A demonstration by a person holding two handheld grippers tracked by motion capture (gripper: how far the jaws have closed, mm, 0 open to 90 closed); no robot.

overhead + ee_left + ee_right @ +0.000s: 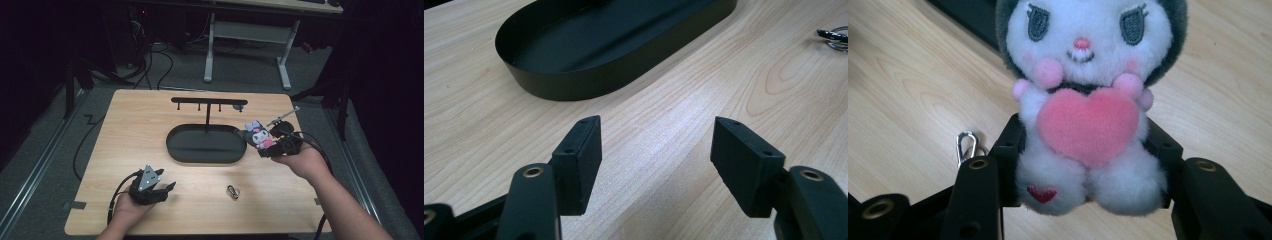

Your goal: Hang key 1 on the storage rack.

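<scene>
You've got the plush [1083, 110] clamped by its body in the right gripper [1087, 165], probably headed for the stand [208, 104], while the left gripper [656, 165] sits open and empty.

dark lab: desk frame [248, 47], floor cables [150, 62]

One plush toy [1083, 115], one black tray [205, 145], one hook stand [209, 102] — one carabiner [233, 191].
</scene>
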